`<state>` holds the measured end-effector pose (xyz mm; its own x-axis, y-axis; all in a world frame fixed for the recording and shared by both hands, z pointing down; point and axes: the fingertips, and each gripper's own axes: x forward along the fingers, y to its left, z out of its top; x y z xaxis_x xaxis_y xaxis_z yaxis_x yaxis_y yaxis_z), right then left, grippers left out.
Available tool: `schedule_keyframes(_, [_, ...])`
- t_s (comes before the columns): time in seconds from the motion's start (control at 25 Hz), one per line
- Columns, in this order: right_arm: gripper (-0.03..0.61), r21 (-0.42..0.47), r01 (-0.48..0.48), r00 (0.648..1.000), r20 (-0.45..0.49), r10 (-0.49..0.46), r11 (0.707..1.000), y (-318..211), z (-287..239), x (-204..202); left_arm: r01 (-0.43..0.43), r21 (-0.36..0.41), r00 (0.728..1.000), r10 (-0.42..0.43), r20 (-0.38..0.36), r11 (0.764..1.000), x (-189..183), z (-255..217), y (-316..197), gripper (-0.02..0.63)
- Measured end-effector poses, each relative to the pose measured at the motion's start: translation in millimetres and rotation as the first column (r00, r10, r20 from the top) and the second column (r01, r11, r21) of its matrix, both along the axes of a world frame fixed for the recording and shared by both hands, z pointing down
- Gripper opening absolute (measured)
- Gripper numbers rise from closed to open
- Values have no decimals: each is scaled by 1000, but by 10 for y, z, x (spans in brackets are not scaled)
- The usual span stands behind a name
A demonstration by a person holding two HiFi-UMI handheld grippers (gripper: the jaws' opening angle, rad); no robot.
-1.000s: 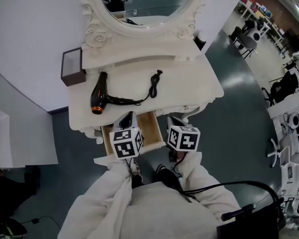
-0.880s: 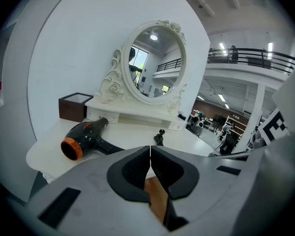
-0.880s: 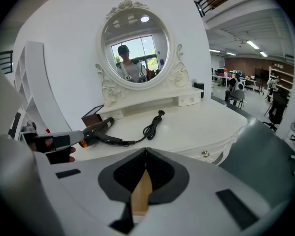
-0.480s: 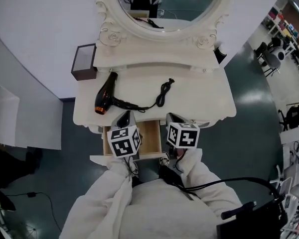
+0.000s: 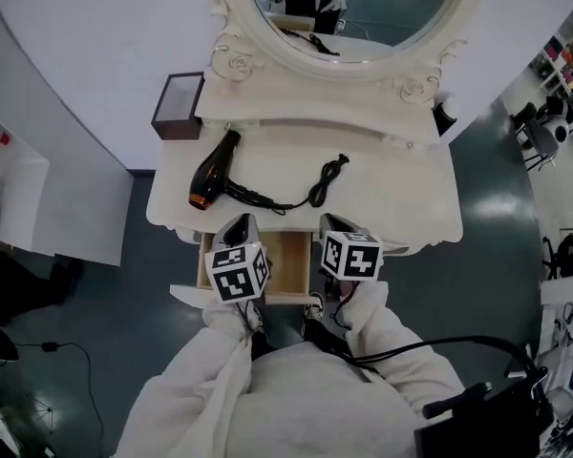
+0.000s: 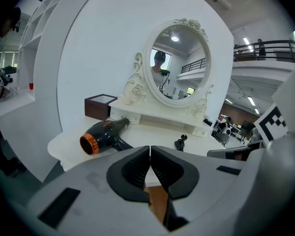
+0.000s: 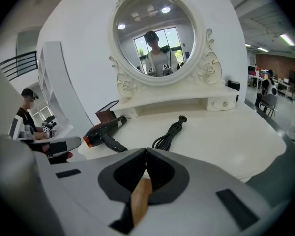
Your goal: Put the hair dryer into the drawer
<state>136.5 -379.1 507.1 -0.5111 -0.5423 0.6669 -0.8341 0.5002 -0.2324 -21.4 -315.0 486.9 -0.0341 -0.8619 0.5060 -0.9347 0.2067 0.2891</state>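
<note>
Both grippers are clamped shut with nothing in them: the left gripper [image 5: 239, 225] has its jaws tip to tip, same for the right gripper [image 5: 336, 225], and neither touches anything. They hang side by side over the open drawer [image 5: 291, 260], pulled out from the front of the table [image 5: 411, 208]; all I can see in it is bare wood bottom. A dark box [image 5: 177, 106] sits at the table's back left corner, can't tell what's inside. The hair dryer [image 5: 213, 165] lies on the tabletop beyond and left of the left gripper, clear of both, orange end toward the front left edge, its cord [image 5: 317, 189] trailing right to a bundle ahead of the right gripper.
</note>
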Motion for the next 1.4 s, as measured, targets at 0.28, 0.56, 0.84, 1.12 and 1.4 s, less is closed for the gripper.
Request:
schedule_keyframes(0.28, [61,-11,88,995,55,-87,996,2,-61,-240,34,-5,999,-34,2,999,-110,17,32,6])
schedule_keyframes(0.56, [63,-22,258,964,70,-256,966,21,-46,-716,139,-22,990,-140,-19,990,-382,144,163,6])
schedule_keyframes(0.84, [71,-24,449,892,62,-447,893,-43,52,-1195,278,-56,960,-279,-11,959,-590,331,378,6])
schedule_keyframes(1.12, [165,-38,638,770,7,-638,769,-38,247,-1632,437,-108,897,-441,-20,893,-702,592,751,8])
schedule_keyframes(1.4, [232,-31,756,653,-37,-756,654,-32,386,-2005,520,-124,849,-527,-31,845,-866,748,916,6])
